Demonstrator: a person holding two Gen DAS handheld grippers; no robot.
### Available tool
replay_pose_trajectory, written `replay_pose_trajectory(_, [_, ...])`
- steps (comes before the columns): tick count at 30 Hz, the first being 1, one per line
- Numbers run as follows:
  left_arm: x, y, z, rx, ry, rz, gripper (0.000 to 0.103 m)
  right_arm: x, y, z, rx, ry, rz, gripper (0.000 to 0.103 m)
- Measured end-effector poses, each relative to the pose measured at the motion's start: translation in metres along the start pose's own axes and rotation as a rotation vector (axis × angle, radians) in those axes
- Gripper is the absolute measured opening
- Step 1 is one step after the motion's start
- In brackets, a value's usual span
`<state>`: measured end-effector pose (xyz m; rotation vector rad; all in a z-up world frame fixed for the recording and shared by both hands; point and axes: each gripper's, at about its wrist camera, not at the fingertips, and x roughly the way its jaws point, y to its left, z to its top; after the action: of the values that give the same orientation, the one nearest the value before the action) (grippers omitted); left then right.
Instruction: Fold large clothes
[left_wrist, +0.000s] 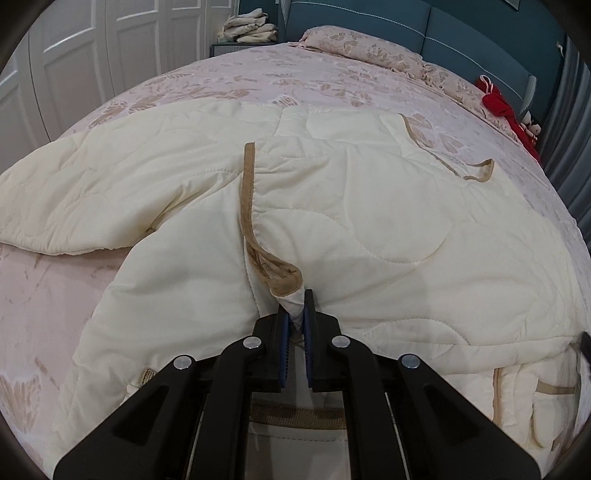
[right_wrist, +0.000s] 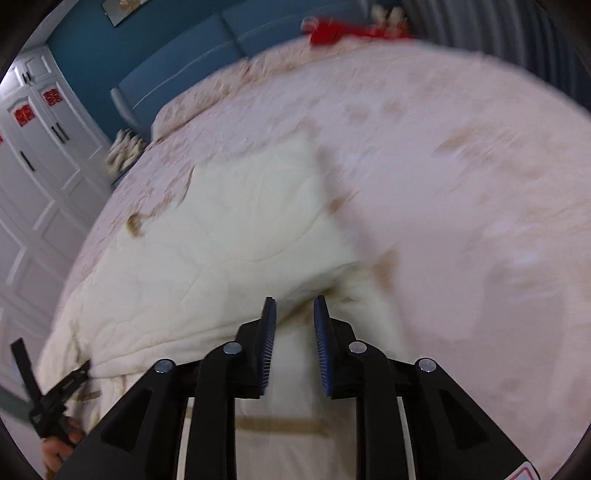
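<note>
Left gripper (left_wrist: 295, 314) pinches a tan-trimmed edge of the cream quilted garment (left_wrist: 351, 221), which lies spread across the pink floral bedspread (left_wrist: 258, 77). From the right wrist, blurred, the right gripper (right_wrist: 294, 314) hovers over the garment (right_wrist: 229, 240) with fingers parted, holding nothing.

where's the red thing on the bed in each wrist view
Left wrist: the red item lies at the far right edge of the bed, below the blue headboard.
Right wrist: the red item, blurred, sits at top centre, at the bed's far edge.
Shared landmark: the blue headboard.
</note>
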<state>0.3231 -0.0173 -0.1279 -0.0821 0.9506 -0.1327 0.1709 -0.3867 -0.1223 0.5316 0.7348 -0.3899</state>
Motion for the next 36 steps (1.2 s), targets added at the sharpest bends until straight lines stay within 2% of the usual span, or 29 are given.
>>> replay_pose_trajectory(2, [-0.001,-0.002,-0.001,0.005,-0.009,0.006,0.007,-0.015,0.004,0.008,-0.043,-0.046,-0.034,0.017])
replay_pose_trajectory(3, [-0.001,-0.003,-0.001,0.01,-0.013,0.011,0.007,-0.014,0.008,0.012,-0.066,-0.041,-0.045,0.016])
replay_pose_trajectory(5, [-0.001,-0.005,-0.001,0.013,-0.016,0.016,0.007,0.003,0.017,0.022,-0.13,-0.003,-0.077,0.007])
replay_pose_trajectory(10, [-0.001,-0.005,-0.003,0.012,-0.019,0.013,0.007,0.048,0.009,0.015,-0.154,0.091,-0.116,0.0])
replay_pose_trajectory(17, [0.001,-0.01,-0.006,0.044,-0.04,0.046,0.007,0.066,0.004,-0.001,-0.158,0.097,-0.107,0.0])
replay_pose_trajectory(23, [0.002,-0.016,-0.007,0.073,-0.051,0.079,0.007,0.065,0.003,-0.001,-0.149,0.096,-0.095,0.0])
replay_pose_trajectory(25, [0.002,-0.014,-0.007,0.069,-0.051,0.074,0.007,0.048,0.018,0.004,-0.164,0.068,-0.147,0.001])
replay_pose_trajectory(26, [0.002,-0.014,-0.007,0.065,-0.052,0.069,0.007,0.029,0.035,0.006,-0.174,0.029,-0.117,0.002])
replay_pose_trajectory(28, [0.001,-0.012,-0.007,0.054,-0.054,0.056,0.007,0.009,0.067,0.005,-0.199,0.011,-0.032,0.002])
replay_pose_trajectory(32, [-0.001,-0.006,-0.006,0.021,-0.055,0.016,0.007,0.018,0.157,-0.022,-0.326,0.112,0.117,0.001])
replay_pose_trajectory(36, [-0.003,0.005,-0.006,-0.034,-0.055,-0.05,0.007,0.047,0.193,-0.053,-0.347,0.187,0.143,0.001])
